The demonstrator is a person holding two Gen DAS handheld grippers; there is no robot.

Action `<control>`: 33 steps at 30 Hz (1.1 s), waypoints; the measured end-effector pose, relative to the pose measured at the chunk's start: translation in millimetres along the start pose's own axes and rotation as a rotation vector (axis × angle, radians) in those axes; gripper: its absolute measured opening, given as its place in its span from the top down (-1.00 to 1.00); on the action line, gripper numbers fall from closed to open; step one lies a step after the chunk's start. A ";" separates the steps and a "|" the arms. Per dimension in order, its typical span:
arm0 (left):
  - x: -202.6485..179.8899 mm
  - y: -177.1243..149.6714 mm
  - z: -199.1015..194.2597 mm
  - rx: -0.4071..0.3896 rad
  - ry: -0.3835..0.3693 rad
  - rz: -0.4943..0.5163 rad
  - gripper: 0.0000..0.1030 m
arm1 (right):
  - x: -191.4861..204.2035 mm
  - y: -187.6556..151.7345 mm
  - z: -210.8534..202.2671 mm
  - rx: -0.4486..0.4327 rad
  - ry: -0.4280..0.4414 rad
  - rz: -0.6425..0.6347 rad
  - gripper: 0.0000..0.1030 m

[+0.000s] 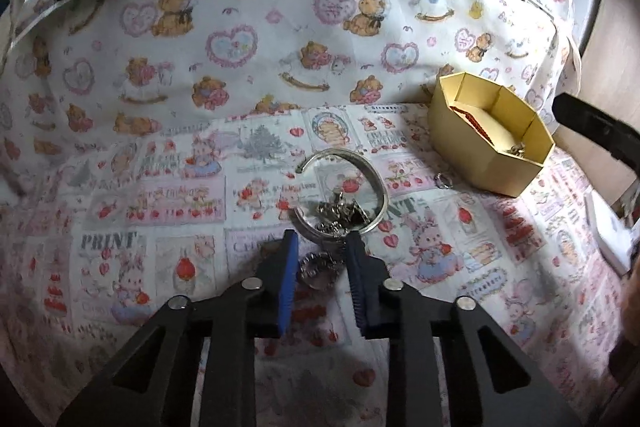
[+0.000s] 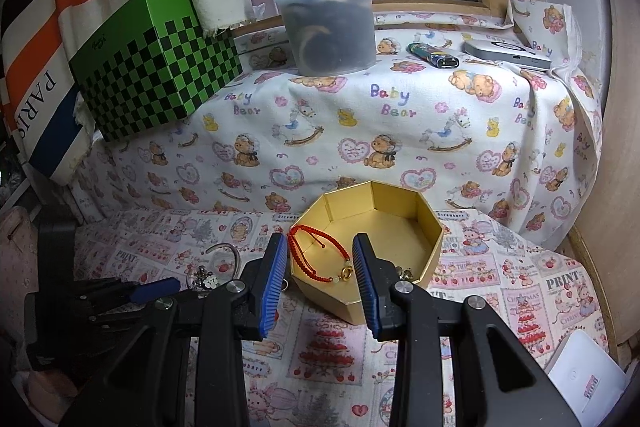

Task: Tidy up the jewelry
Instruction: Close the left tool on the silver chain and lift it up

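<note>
A gold octagonal box [image 2: 400, 287] stands open on the printed cloth; it also shows in the left wrist view [image 1: 480, 151]. A red cord bracelet [image 2: 316, 259] with a gold clasp hangs over the box's near rim. My right gripper [image 2: 320, 281] is open, its jaws either side of the box's near corner. A silver bangle [image 1: 360, 163] lies around a small heap of silver charms [image 1: 338, 213]. My left gripper [image 1: 322, 247] is open just before the heap, over a round silver piece [image 1: 316, 269]. A small ring [image 1: 443, 181] lies near the box.
A green checkered box [image 2: 156, 67] and a clear plastic tub [image 2: 328, 19] stand on the raised ledge behind. A lighter [image 2: 434, 55] and a silver device [image 2: 506, 53] lie there too. A white box [image 2: 584, 383] sits at the front right.
</note>
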State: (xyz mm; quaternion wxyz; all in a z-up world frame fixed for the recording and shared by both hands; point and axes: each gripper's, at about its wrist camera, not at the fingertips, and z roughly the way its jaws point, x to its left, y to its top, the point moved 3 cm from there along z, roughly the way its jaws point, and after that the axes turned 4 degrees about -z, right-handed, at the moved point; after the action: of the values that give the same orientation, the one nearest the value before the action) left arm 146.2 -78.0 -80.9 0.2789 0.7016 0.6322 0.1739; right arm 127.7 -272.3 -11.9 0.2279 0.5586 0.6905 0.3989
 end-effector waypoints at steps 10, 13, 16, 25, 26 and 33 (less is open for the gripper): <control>9.2 2.9 -21.4 -0.064 -0.063 -0.046 0.98 | -2.6 -0.5 0.0 0.000 -0.002 0.011 0.29; 10.1 5.2 -41.7 -0.113 -0.090 -0.053 0.98 | -3.3 0.0 -0.9 -0.002 -0.001 0.015 0.29; 11.2 8.0 -63.0 -0.166 -0.117 -0.061 0.98 | -3.3 0.1 -1.0 -0.002 -0.001 0.015 0.29; 34.0 16.1 -102.2 -0.275 -0.163 -0.149 0.99 | 7.9 -1.4 -1.7 0.003 0.034 -0.005 0.29; 36.1 16.7 -104.6 -0.283 -0.162 -0.154 0.99 | 9.5 -1.9 -1.7 0.005 0.045 -0.006 0.29; 44.4 16.8 -126.1 -0.353 -0.172 -0.161 0.99 | 24.3 -5.1 -1.1 0.016 0.088 -0.040 0.29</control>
State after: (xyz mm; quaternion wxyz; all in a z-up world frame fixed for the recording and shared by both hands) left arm 90.5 -13.4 23.4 0.4632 0.6014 0.6199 0.1986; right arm 117.1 -249.8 -12.2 0.2007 0.5286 0.7141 0.4128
